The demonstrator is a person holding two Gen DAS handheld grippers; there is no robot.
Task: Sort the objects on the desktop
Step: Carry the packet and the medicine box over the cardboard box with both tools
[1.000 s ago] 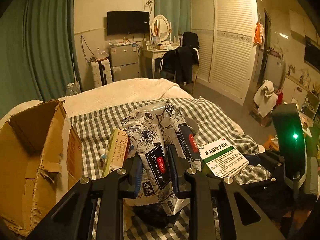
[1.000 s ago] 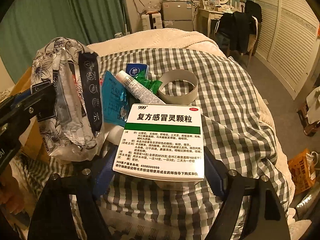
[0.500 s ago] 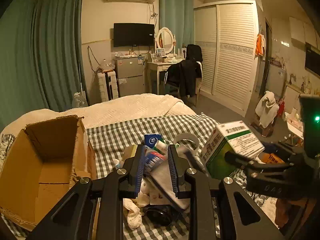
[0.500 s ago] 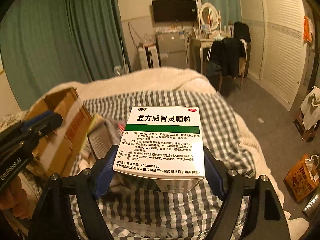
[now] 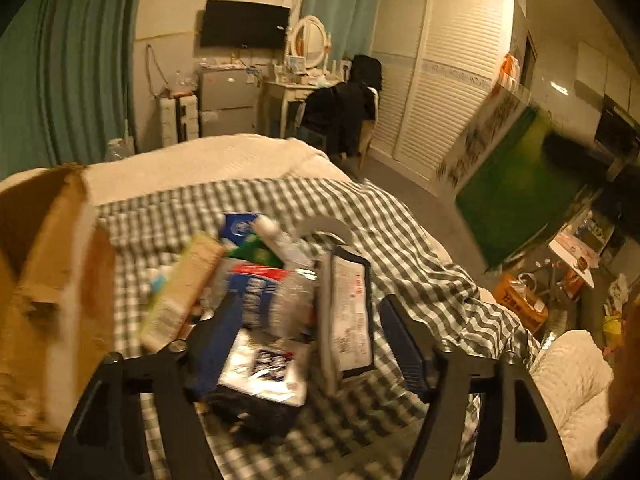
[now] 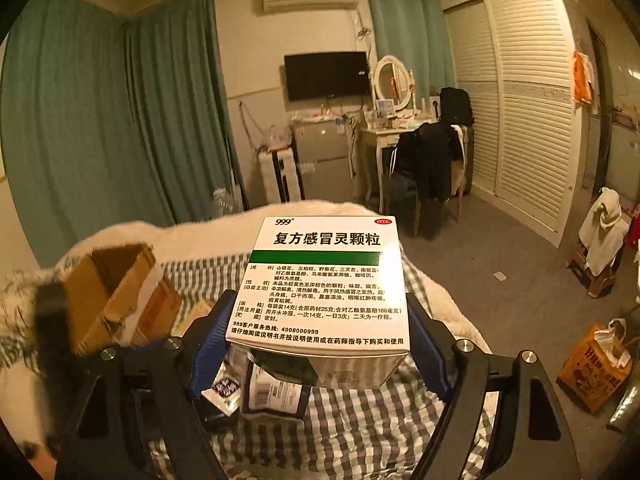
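Overhead, green curtains frame a checked bedspread strewn with packets.

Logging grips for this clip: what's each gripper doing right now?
Left gripper: jaws opening, the floral packet loose between them.
Right gripper: shut on the medicine box.

Both wrist views look forward and downward, close over the checked bed. They share its cardboard box and the far wardrobe
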